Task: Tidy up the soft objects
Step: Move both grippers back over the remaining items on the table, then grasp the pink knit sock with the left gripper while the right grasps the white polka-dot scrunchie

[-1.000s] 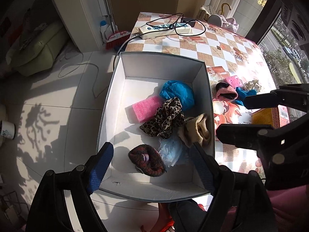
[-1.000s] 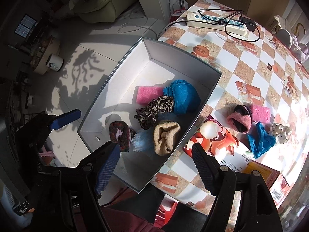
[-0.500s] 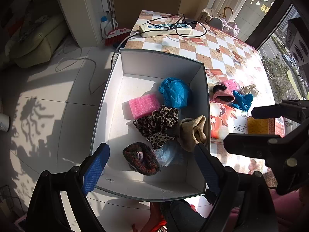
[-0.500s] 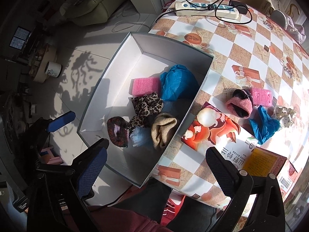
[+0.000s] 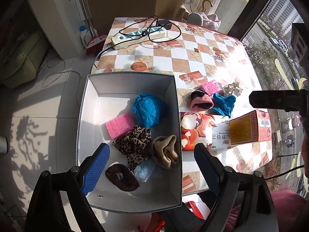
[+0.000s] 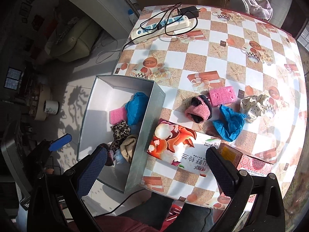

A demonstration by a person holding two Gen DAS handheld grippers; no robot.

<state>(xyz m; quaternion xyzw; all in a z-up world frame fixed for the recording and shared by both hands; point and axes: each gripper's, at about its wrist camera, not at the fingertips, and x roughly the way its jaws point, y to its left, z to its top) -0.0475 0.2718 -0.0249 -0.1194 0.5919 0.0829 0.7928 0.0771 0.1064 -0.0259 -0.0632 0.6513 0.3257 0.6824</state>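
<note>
Both grippers hang empty above the table edge, jaws spread wide with nothing between the pads. The right gripper [image 6: 154,166] has just been opening its jaws, and only the printed tissue pack [image 6: 179,147] lies beneath the gap. The left gripper [image 5: 152,166] hovers over the grey box [image 5: 178,116], which already holds a blue crumple, a pink foam block, a leopard scrunchie, a tan sock and a dark knit piece.

What remains lies loose on the checkered table [image 6: 212,44], in a cluster at about one o'clock from the right jaws: the pink knit sock [image 6: 197,112], the pink foam piece [image 6: 222,95] touching its far side, the blue crumpled bag [image 6: 228,124] just beside it, and the polka-dot scrunchie [image 6: 253,106] furthest out at two o'clock.

The sock looks the likeliest next pick (it is nearest the right jaws). Its long axis runs from ten to four o'clock, slanted across the line between the pads, so the wrist would probably need some roll to close across its width. The right hand is clearly nearer; from the left gripper the cluster sits well off at two o'clock, beyond the box wall.
</note>
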